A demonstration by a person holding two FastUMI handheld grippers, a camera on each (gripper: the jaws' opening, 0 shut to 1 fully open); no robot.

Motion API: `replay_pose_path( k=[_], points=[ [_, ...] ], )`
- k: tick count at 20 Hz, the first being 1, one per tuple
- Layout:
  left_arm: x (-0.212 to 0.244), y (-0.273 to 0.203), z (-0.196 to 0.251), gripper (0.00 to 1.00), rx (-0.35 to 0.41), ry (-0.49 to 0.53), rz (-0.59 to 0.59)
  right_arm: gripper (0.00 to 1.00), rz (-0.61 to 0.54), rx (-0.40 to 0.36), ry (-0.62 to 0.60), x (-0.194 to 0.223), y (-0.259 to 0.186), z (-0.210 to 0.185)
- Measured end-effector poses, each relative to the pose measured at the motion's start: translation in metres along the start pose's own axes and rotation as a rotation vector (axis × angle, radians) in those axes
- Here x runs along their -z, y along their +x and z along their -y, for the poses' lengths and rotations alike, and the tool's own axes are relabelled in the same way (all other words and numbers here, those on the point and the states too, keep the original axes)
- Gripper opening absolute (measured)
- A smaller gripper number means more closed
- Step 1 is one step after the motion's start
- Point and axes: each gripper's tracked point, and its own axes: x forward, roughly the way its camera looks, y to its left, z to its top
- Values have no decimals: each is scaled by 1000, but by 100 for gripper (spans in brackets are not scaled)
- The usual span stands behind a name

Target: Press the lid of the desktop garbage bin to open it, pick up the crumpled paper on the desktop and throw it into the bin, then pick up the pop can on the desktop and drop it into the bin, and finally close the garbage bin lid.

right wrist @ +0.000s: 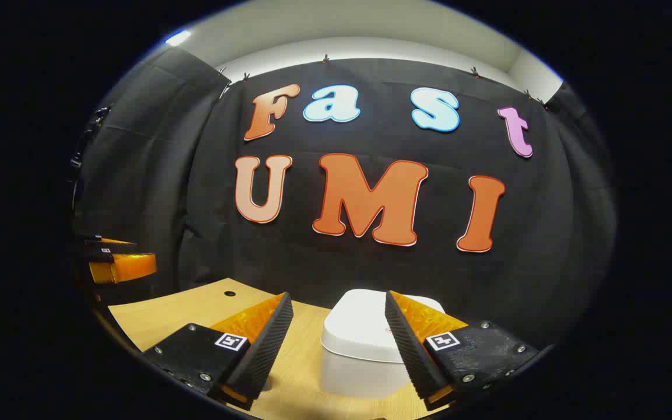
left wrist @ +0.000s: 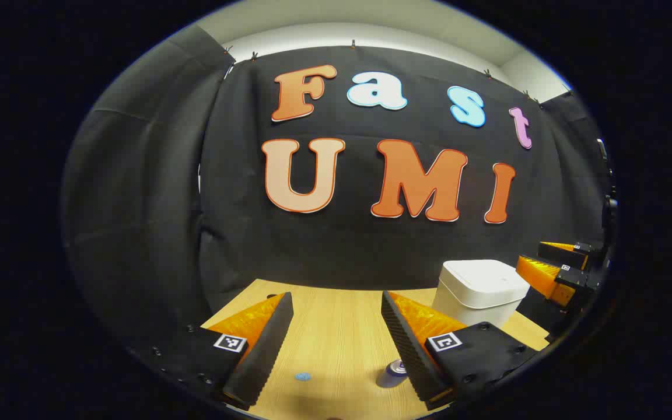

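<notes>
Right gripper view places the white garbage bin (right wrist: 365, 350) at lower centre of the frame, standing on the wooden desktop (right wrist: 184, 315) with its lid (right wrist: 371, 321) down and flat. My right gripper (right wrist: 339, 306) hangs above and in front of it, fingers spread wide with nothing between them; the right-hand finger (right wrist: 406, 344) overlaps the bin's top edge in the picture, but I cannot tell whether it touches. A small dark hole (right wrist: 230, 293) marks the desktop toward the left, near the back edge. At the left edge of the same frame my other gripper's fingers show in side profile, well apart from the bin. Left gripper view shows the same bin (left wrist: 479, 291) at lower right, lid (left wrist: 482, 274) closed, with the right gripper's fingers (left wrist: 546, 274) just beside it at the right edge of the frame. My left gripper (left wrist: 336, 300) is held over bare desktop (left wrist: 336, 326), fingers wide apart and empty. The pop can (left wrist: 393, 373) stands upright at the bottom of the frame, partly hidden behind my right-hand finger (left wrist: 412, 350). A small blue spot (left wrist: 303, 377) lies on the wood at bottom centre, between my fingers.
</notes>
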Motion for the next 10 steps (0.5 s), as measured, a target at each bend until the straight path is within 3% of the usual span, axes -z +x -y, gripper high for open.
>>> replay_pose_path(
  k=[2,5,10],
  points=[
    [-7,3,3,97,-36,40,16,96,6,-18,-7,-1,4,2],
    [-3,7,19,96,11,-53,-6,95,-19,-13,-27,5,12,10],
    [-2,32,-5,97,-46,-122,-47,95,-51,23,15,6,24,12]
  ],
)
